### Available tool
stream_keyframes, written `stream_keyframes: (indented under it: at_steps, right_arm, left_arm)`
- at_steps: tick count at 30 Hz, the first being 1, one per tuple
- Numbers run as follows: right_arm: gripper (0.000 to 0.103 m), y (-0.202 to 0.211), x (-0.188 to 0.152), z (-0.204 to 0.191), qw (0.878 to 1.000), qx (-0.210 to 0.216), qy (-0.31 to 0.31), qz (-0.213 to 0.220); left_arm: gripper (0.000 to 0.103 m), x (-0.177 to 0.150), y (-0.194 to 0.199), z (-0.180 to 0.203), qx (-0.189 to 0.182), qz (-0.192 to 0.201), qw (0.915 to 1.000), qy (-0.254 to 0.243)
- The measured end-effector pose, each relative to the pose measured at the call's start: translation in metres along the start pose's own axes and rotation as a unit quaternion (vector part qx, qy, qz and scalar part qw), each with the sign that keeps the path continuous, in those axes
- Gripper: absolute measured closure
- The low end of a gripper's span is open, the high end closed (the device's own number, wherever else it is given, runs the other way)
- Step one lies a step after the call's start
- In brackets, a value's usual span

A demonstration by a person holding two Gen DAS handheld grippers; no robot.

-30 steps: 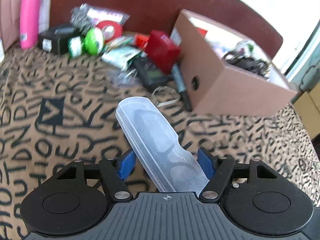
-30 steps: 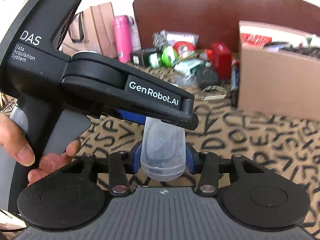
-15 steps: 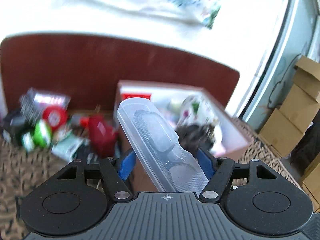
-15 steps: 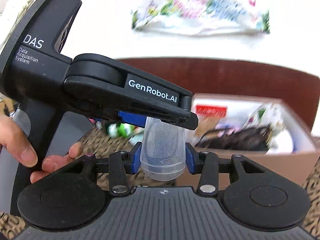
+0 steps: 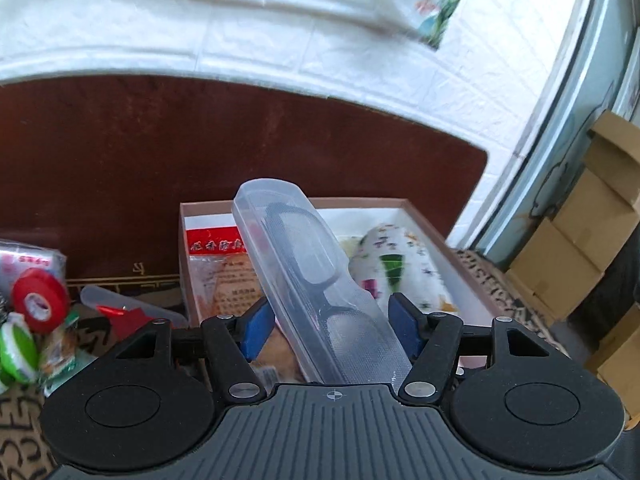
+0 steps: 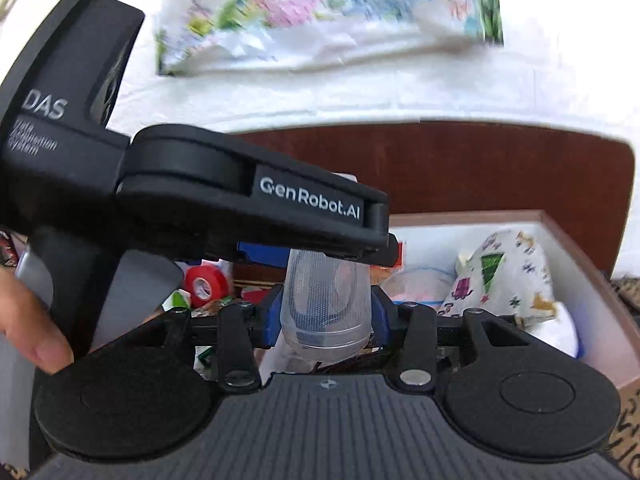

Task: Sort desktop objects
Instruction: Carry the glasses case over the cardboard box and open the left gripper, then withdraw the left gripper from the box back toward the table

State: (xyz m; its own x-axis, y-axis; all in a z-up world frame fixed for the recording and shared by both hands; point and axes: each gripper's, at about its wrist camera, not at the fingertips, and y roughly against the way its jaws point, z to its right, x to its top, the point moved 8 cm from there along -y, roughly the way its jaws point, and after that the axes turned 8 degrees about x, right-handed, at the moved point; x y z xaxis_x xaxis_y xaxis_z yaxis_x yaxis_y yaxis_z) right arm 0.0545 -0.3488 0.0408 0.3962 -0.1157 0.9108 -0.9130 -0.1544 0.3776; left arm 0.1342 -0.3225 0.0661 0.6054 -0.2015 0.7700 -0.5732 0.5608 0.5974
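Note:
A clear plastic glasses case with dark glasses inside is held between both grippers, above the open cardboard box. My left gripper has its blue pads on either side of the case; the case runs slanted up and left between them. My right gripper is shut on the case's other end, and the left gripper's black body crosses that view just above it. The box holds a patterned white pouch, a red-labelled packet and other items.
Left of the box lie a red tape roll, a green-and-white ball, red items and packets on the patterned cloth. A brown headboard and white wall stand behind. Stacked cardboard boxes are at the far right.
Both grippers have lifted the case from low over the patterned cloth and carried it right, over the open box. The grip on the case is unchanged.

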Motion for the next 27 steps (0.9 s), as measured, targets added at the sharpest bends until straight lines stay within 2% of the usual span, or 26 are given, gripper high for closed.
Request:
stream_keyframes:
  at_steps: [7, 14, 16, 17, 18, 20, 21, 22, 27]
  right_arm:
    - [0.054, -0.048, -0.006, 0.012, 0.999, -0.002, -0.021, -0.043]
    - [0.054, -0.075, -0.007, 0.019, 0.997, -0.014, -0.032, -0.066]
    - [0.054, -0.079, -0.01, 0.023, 0.996, -0.01, -0.046, -0.07]
    - [0.053, -0.081, -0.009, 0.024, 0.996, -0.008, -0.053, -0.071]
    - [0.052, -0.079, -0.008, 0.025, 0.996, -0.008, -0.058, -0.069]
    - [0.037, -0.074, -0.007, 0.029, 0.997, -0.025, -0.053, -0.059]
    - [0.027, -0.07, -0.006, 0.031, 0.997, -0.033, -0.053, -0.053]
    - [0.021, -0.066, -0.006, 0.032, 0.997, -0.034, -0.055, -0.046]
    - [0.01, -0.048, -0.008, 0.031, 0.997, -0.04, -0.056, -0.029]
  left_arm:
    - [0.031, 0.005, -0.049, -0.031, -0.002, -0.041, 0.9989, 0.023]
    - [0.031, 0.014, -0.071, -0.042, -0.005, -0.047, 0.9987, 0.017]
    - [0.026, 0.016, -0.071, -0.041, -0.008, -0.046, 0.9988, 0.017]
    - [0.02, 0.017, -0.07, -0.041, -0.018, -0.047, 0.9985, 0.023]
    - [0.01, 0.019, -0.068, -0.041, -0.03, -0.045, 0.998, 0.032]
    - [0.001, 0.022, -0.059, -0.043, -0.041, -0.031, 0.9972, 0.054]
    - [0.0, 0.023, -0.054, -0.045, -0.044, -0.024, 0.9967, 0.064]
    - [0.0, 0.024, -0.05, -0.045, -0.048, -0.018, 0.9964, 0.068]
    - [0.0, 0.023, -0.038, -0.047, -0.032, -0.016, 0.9966, 0.074]
